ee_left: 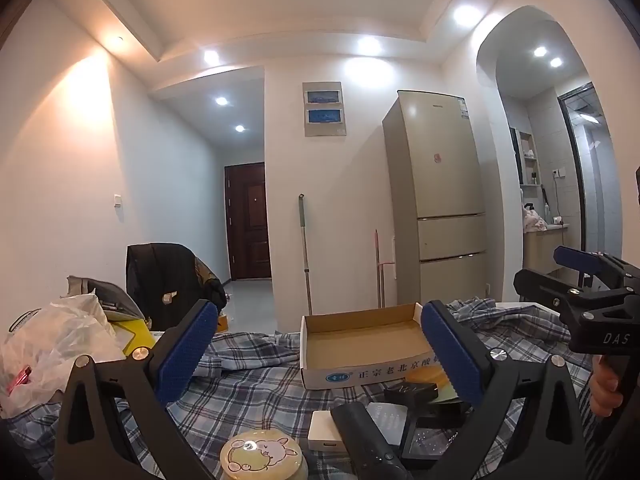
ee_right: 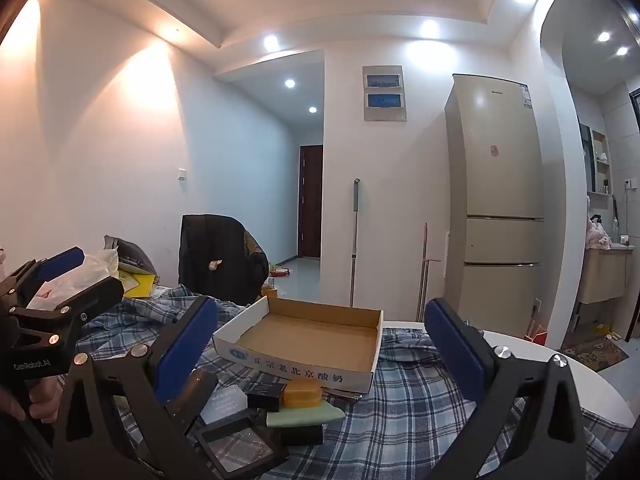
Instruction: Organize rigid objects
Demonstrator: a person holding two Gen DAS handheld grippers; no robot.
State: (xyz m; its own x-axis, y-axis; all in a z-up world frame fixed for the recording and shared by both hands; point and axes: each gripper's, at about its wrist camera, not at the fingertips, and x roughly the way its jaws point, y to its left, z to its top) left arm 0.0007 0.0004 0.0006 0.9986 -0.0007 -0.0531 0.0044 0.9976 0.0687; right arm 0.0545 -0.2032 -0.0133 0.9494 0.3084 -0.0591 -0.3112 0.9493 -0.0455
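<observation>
Holding both tools level over the plaid cloth (ee_left: 248, 384), we keep the left gripper (ee_left: 320, 354) and right gripper (ee_right: 322, 350) spread wide, nothing between the pads. The empty box (ee_right: 304, 340) sits just ahead — small objects (a yellow tin (ee_left: 262, 454), black cases (ee_right: 266, 394), an orange block (ee_right: 302, 394)) lie near its front edge.

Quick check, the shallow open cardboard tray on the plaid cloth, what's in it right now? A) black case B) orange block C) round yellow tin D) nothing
D: the shallow open cardboard tray shows only its bare brown floor in both wrist views; the orange block and a small black case lie on the plaid cloth in front of it.
</observation>
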